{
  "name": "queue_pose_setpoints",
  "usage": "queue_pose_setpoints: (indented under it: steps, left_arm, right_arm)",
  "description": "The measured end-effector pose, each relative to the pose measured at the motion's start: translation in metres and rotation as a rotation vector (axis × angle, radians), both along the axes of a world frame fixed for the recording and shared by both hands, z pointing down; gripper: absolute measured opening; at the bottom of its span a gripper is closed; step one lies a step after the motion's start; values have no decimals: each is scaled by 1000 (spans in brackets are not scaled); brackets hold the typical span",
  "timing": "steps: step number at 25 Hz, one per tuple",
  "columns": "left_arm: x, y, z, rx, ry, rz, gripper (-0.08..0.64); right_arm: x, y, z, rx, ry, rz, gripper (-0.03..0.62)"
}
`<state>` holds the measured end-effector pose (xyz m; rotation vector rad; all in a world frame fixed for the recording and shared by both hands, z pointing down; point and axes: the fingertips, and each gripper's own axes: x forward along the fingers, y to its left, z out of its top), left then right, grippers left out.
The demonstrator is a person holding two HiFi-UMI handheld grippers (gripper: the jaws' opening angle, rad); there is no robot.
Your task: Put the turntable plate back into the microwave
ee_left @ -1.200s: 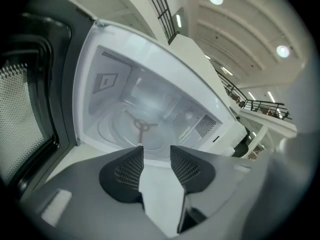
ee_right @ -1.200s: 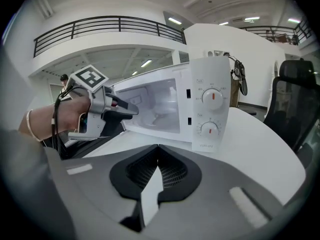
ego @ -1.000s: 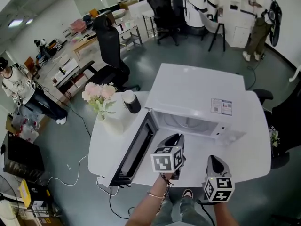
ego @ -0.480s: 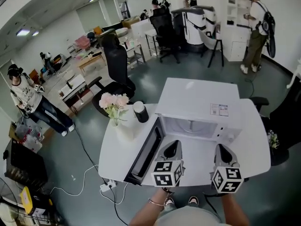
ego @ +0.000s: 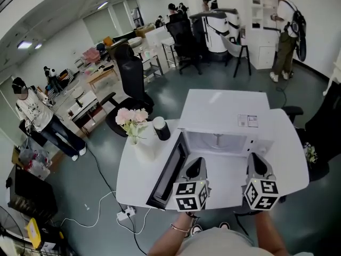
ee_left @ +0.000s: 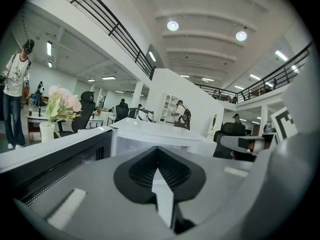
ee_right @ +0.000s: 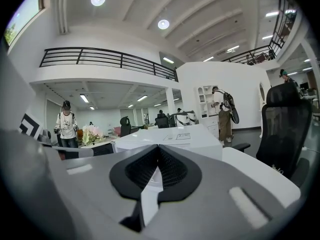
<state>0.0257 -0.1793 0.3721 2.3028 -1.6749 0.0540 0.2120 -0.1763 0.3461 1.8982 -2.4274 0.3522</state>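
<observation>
White table (ego: 130,183) carried the microwave (ego: 224,111), door (ego: 168,174) hanging open at near left. Left gripper (ego: 195,161) and right gripper (ego: 255,157) hovered just near of the cavity (ego: 216,142), both pinched fully closed on nothing. Turntable plate wasn't on the table or in either grip. It was probably already seated inside, though glare hid it, so next likely called for pushing the door closed.

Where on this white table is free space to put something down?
The widest bare patch of the table lies before the microwave, bordered by its open door at the left and the front edge; the left gripper and right gripper hover there. A narrower strip runs right of the microwave. The left is crowded: flower vase and dark cup beside the door.
</observation>
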Motion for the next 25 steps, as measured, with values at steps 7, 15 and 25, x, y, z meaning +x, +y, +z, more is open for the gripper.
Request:
queue_pose_setpoints:
  steps: [7, 15, 25]
  left_arm:
    - [-3, -4, 0, -2, 12, -11, -3]
    - [-4, -2, 4, -16, 16, -26, -3]
    - [-8, 2, 9, -40, 15, -46, -2]
  right_arm:
    - [-2, 2, -2, 2, 19, -2, 9]
    - [1, 7, 0, -12, 9, 5, 9]
    - [1, 11, -1, -15, 20, 1, 9]
